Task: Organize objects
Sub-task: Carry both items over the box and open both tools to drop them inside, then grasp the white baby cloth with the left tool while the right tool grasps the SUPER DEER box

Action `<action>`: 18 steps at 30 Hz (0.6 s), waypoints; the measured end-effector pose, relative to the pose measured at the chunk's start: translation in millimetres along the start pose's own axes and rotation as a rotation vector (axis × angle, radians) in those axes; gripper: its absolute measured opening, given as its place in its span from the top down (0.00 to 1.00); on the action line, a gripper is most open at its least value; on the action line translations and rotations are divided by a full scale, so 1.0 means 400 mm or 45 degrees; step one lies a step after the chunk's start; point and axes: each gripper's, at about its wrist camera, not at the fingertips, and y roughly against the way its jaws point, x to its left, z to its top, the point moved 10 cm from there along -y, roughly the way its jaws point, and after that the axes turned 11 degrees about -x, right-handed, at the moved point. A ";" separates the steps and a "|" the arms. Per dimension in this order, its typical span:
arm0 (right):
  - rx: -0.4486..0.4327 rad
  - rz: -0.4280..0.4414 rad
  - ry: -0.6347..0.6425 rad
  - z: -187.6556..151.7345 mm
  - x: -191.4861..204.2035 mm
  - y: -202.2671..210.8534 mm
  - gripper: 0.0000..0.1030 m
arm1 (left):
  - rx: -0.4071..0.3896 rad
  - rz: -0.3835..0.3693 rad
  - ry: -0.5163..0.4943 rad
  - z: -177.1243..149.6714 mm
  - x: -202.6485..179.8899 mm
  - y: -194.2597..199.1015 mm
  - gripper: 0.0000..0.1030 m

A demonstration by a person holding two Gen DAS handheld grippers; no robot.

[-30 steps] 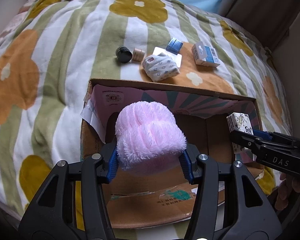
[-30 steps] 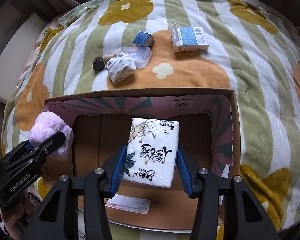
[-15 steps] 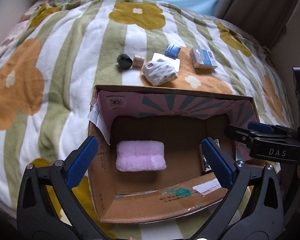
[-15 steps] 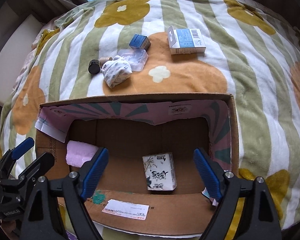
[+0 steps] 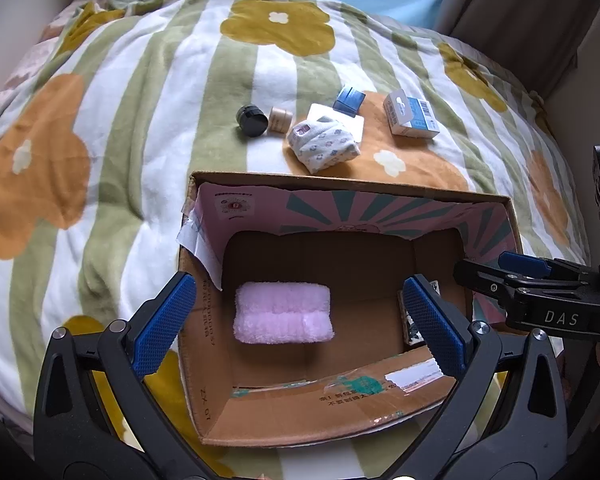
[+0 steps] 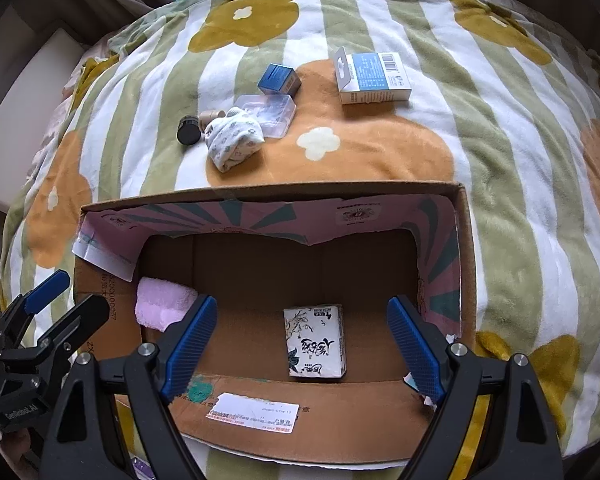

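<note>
An open cardboard box point(image 5: 340, 192) point(image 6: 268, 194) sits on a flowered blanket. A folded pink towel point(image 5: 284, 312) point(image 6: 160, 306) lies on the box floor at the left. A white tissue pack point(image 6: 315, 341) with black writing lies on the floor at the right; only its edge shows in the left wrist view point(image 5: 412, 320). My left gripper point(image 5: 298, 326) is open and empty above the towel. My right gripper point(image 6: 302, 348) is open and empty above the tissue pack.
Beyond the box on the blanket lie a black jar point(image 5: 252, 120) point(image 6: 189, 130), a small beige jar point(image 5: 280, 119), rolled patterned socks point(image 5: 324, 144) point(image 6: 232, 140), a clear plastic case point(image 6: 270, 114), a small blue box point(image 5: 349, 100) point(image 6: 279, 79) and a white-blue carton point(image 5: 410, 116) point(image 6: 372, 77).
Both grippers opened and dropped their loads into the box: the pink towel at the left, the tissue pack at the right. Both have since drawn back a little.
</note>
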 end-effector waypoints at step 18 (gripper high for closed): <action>-0.161 0.032 0.019 0.169 -0.011 0.141 0.01 | 0.060 -0.093 0.089 0.165 -0.065 0.016 0.00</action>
